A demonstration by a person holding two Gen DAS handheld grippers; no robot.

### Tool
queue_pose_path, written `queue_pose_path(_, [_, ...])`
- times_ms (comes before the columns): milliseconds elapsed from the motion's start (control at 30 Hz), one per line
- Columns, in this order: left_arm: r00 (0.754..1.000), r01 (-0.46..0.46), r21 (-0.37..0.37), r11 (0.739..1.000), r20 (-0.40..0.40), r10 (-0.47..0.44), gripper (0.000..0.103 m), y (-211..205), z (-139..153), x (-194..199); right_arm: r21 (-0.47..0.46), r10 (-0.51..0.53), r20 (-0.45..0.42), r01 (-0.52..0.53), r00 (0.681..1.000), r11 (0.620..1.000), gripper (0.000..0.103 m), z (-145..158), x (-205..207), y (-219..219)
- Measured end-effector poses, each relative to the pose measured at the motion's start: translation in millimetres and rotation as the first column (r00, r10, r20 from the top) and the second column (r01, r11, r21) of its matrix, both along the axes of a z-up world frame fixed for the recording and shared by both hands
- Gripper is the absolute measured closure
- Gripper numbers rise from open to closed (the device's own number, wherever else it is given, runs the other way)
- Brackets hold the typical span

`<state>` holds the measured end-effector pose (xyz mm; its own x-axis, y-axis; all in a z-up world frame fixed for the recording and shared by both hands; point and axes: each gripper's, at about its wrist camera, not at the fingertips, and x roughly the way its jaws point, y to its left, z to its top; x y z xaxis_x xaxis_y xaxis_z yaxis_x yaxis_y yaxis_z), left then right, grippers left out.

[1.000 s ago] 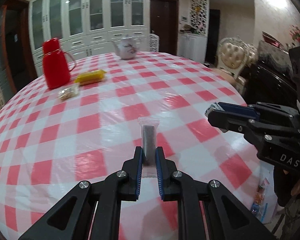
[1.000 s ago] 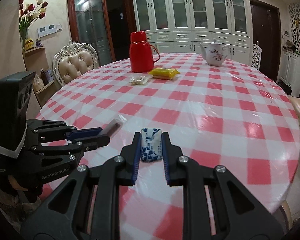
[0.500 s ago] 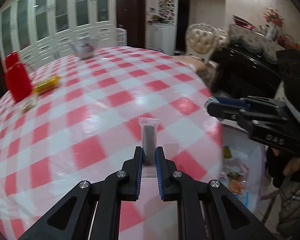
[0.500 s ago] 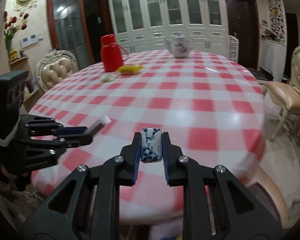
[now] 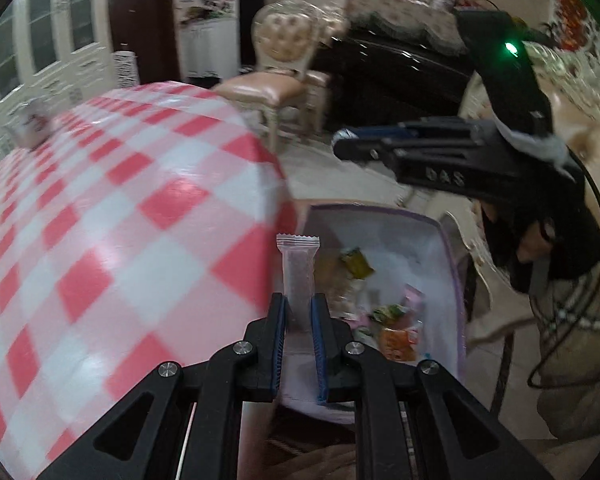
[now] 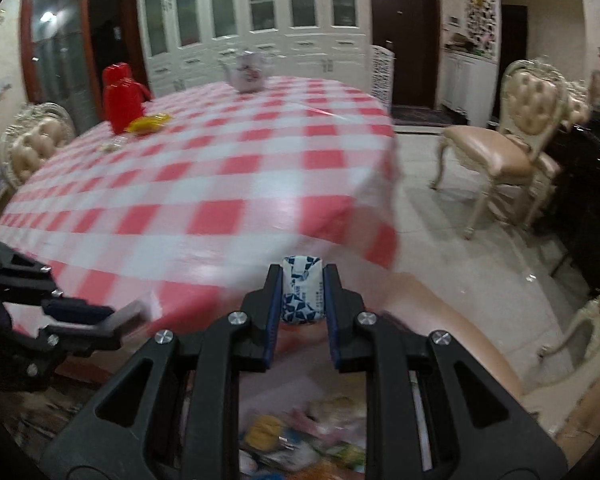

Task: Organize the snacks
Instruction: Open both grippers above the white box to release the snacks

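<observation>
We see the left gripper (image 5: 299, 316), jaws clamped on a slim clear-wrapped snack bar (image 5: 298, 270) with crimped top, upright above the white bin (image 5: 450, 240) of mixed snacks beside the table (image 5: 120, 208). Right gripper (image 6: 302, 294), jaws clamped on a white-and-blue patterned packet (image 6: 302, 290), off the table edge.

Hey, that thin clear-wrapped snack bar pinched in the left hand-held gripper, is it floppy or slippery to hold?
The snack bar stands straight up from the left hand-held gripper without drooping, so it is probably fairly stiff. It looks slim, so likely light. Its clear glossy wrapper may be somewhat slippery, though the pads hold it upright here.
</observation>
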<state>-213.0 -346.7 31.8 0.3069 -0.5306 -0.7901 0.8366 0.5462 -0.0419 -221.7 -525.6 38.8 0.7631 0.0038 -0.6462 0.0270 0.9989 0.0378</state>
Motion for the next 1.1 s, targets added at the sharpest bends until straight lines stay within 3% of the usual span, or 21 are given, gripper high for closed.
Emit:
queue_pose_path(133, [0.996,0.078,0.024,0.997,-0.040,-0.077,0.089,-24.5,-12.5,-8.1,-0.062,-0.024,-0.090,0.019,0.996,0.998,0.079,-13.1,-2.5,-17.8])
queue_pose_path(300, [0.983,0.178,0.082,0.981,-0.050,-0.174,0.089,-54.4,-30.2,-25.2,-0.195,-0.013,-0.214,-0.029,0.977,0.980,0.079,-36.2,-12.9,-29.5])
queue_pose_path(500, [0.959,0.282,0.105,0.954,-0.055,-0.278,0.089,-74.4,-40.9,-44.8,-0.273,0.008,-0.260,-0.081,0.966,0.959,0.079,-36.8,-27.1,-34.0])
queue_pose_path(700, [0.937,0.336,0.008,0.942,-0.108,-0.334,0.086,-68.4,-36.2,-46.3,-0.321,0.125,-0.373,-0.255,0.919,0.912,0.079,-52.9,-38.9,-16.7])
queue_pose_path(733, [0.933,0.336,-0.022,0.942,-0.130,-0.336,0.083,-65.6,-33.6,-42.6,-0.327,0.123,-0.388,-0.262,0.913,0.908,0.079,-54.3,-38.7,-15.9])
queue_pose_path(767, [0.932,0.328,-0.045,0.944,-0.148,-0.331,0.071,-63.3,-32.7,-38.0,-0.341,0.106,-0.393,-0.251,0.913,0.906,0.078,-54.3,-38.2,-17.4])
queue_pose_path(800, [0.935,0.310,-0.074,0.948,-0.155,-0.318,0.063,-57.1,-28.8,-33.1,-0.354,0.076,-0.384,-0.223,0.920,0.908,0.076,-51.3,-37.2,-21.1])
queue_pose_path(867, [0.954,0.257,-0.136,0.957,-0.125,-0.274,0.034,-40.8,-17.7,-21.4,-0.359,0.034,-0.340,-0.163,0.940,0.919,0.060,-40.5,-33.4,-28.1])
queue_pose_path(900, [0.968,0.209,-0.178,0.961,-0.098,-0.229,0.031,-26.2,-8.8,-10.8,-0.360,0.018,-0.298,-0.129,0.954,0.924,0.045,-30.7,-32.3,-30.1])
queue_pose_path(967, [0.982,0.141,-0.236,0.961,-0.087,-0.165,0.030,-3.0,4.6,8.4,-0.355,0.004,-0.212,-0.081,0.977,0.931,0.033,-11.1,-28.6,-28.0])
queue_pose_path(1033, [0.995,0.035,-0.308,0.951,-0.080,-0.062,0.029,31.7,22.2,37.7,-0.313,0.010,-0.110,-0.044,0.994,0.949,0.029,10.6,-23.7,-21.4])
queue_pose_path(1100, [0.996,-0.076,-0.335,0.939,-0.063,0.058,0.026,64.1,34.8,63.7,-0.259,0.022,0.008,-0.019,1.000,0.966,0.027,32.3,-13.1,-6.2])
